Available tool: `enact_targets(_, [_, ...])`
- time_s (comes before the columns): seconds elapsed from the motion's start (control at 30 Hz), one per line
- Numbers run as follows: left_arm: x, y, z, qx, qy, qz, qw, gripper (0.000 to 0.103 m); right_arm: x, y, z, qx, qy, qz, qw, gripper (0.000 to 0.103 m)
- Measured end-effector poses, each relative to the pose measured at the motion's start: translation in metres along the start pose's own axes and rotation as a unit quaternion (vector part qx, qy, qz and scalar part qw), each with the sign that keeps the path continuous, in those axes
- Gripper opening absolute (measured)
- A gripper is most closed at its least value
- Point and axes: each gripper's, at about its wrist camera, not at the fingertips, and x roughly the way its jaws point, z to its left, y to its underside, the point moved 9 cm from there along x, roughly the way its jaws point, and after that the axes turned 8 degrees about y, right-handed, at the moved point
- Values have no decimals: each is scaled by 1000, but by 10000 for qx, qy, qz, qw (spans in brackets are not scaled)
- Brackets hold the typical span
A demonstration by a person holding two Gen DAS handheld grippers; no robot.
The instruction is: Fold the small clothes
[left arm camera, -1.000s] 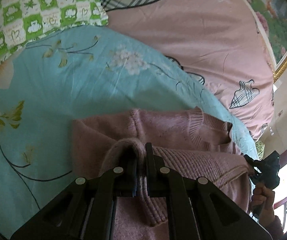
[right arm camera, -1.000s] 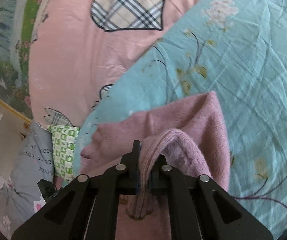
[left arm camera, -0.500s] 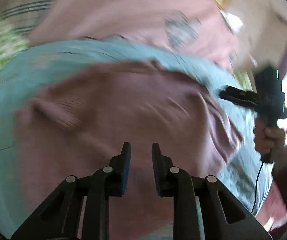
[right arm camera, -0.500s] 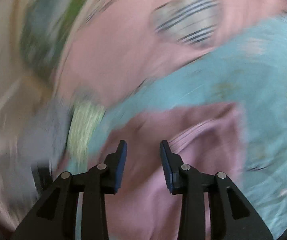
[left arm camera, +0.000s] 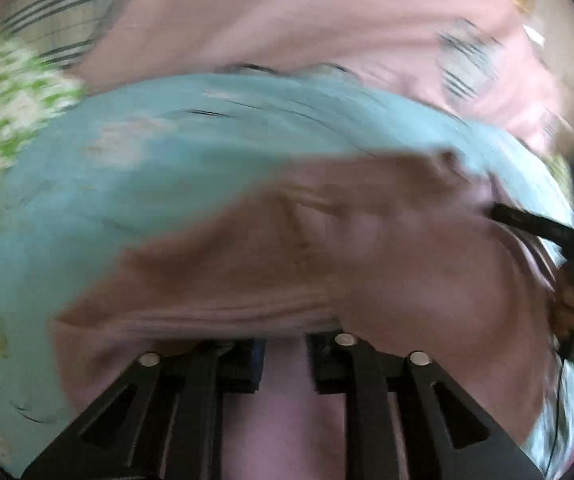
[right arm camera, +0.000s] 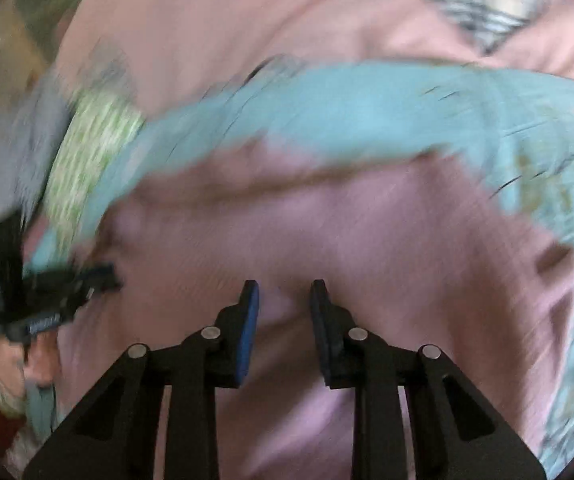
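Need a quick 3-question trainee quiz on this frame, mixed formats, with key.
1. True or false: the right gripper is open.
2. The pink sweater lies on which cloth? A) teal floral sheet B) green checked cloth C) grey cloth
3. Fill in: the left gripper grips ____ between its fingers.

Key: 1 true; 2 A; 3 nothing

At the bottom of each frame, the left hand-held gripper point(left arm camera: 285, 364) and right hand-held gripper point(right arm camera: 283, 332) are matte black, with angular cut-out arms, round silver screws and blue pads inside the fingers point(right arm camera: 247, 328). At the lower left, a bare-skinned hand point(right arm camera: 37, 360) shows, blurred.
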Motion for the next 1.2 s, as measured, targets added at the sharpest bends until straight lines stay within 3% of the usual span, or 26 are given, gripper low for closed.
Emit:
enact_targets(0.03, [-2,-5,14,-217,-13,-79,9997,22,1,-7,-17,314,136,-108,9994,30])
enact_targets(0.13, [-14,-8,53,-1097,226,-332,9932,21,-3,-12,-42,1038,-123,-217,9943,30])
enact_targets(0.23, [-35,-2,65,-1371,348,-553,9884,22,-29,-8,-46,959,85,-490,9942,32])
enact_targets(0.3, [-49,9,67,-1436,299,-567,9876,24,-51,0,-42,971,-81,-550,9937,34])
enact_targets(0.47, [-79,46,48,-1466,410,-519,9870,28,-94,31,-17,907,-430,-631,9929,45])
enact_targets(0.77, [-131,127,-10,-1792,853,-555,9785,32,-139,117,5,913,-733,-325,9926,48])
enact_targets(1.1, [-153,207,-27,-2605,1142,-491,9574,36,-161,195,13,1527,-1016,-135,9829,51])
enact_targets(1.2, [-150,219,-26,-2706,1093,-431,9555,36,-164,208,16,1652,-1083,-82,9803,52])
